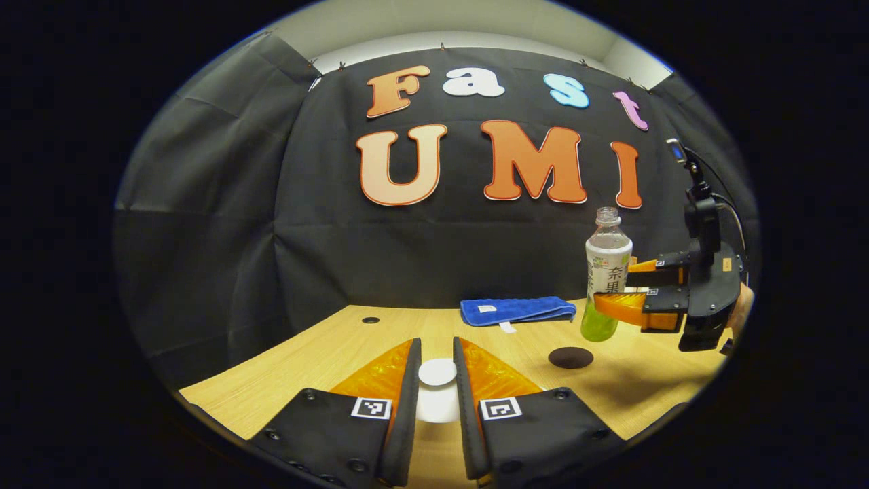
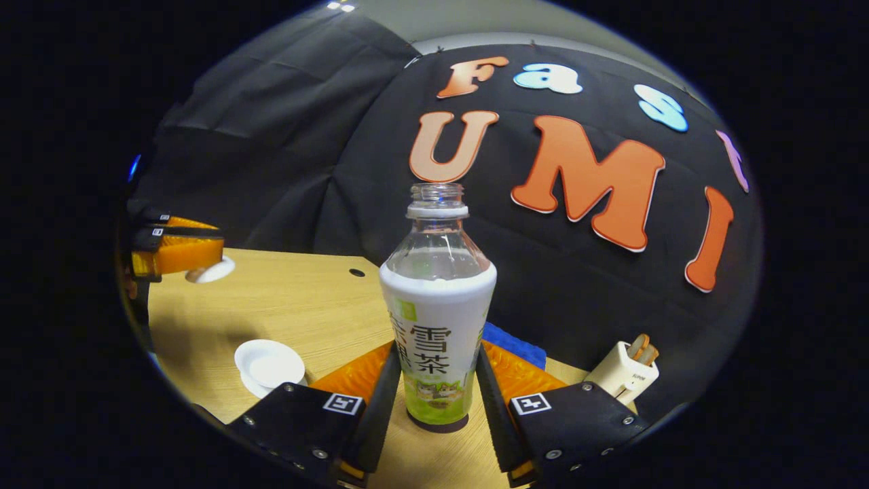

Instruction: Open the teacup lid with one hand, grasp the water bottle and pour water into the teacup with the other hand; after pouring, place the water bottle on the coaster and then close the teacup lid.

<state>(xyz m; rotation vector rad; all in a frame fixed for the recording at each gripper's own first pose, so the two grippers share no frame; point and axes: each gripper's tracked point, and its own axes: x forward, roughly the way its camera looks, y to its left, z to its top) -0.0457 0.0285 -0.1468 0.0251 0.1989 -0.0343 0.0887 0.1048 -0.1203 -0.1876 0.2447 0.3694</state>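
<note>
The left gripper view sits low over the surface, facing the far cloth wall head-on, with its own gripper close at the bottom edge. The right gripper and the bottle appear far off at its right side. The right gripper view rides above the surface, tilted and facing the wall at an angle; the bottle stands very near its lens. Its left edge takes in the left gripper. Both views share the surface, the wall and the blue towel.
</note>
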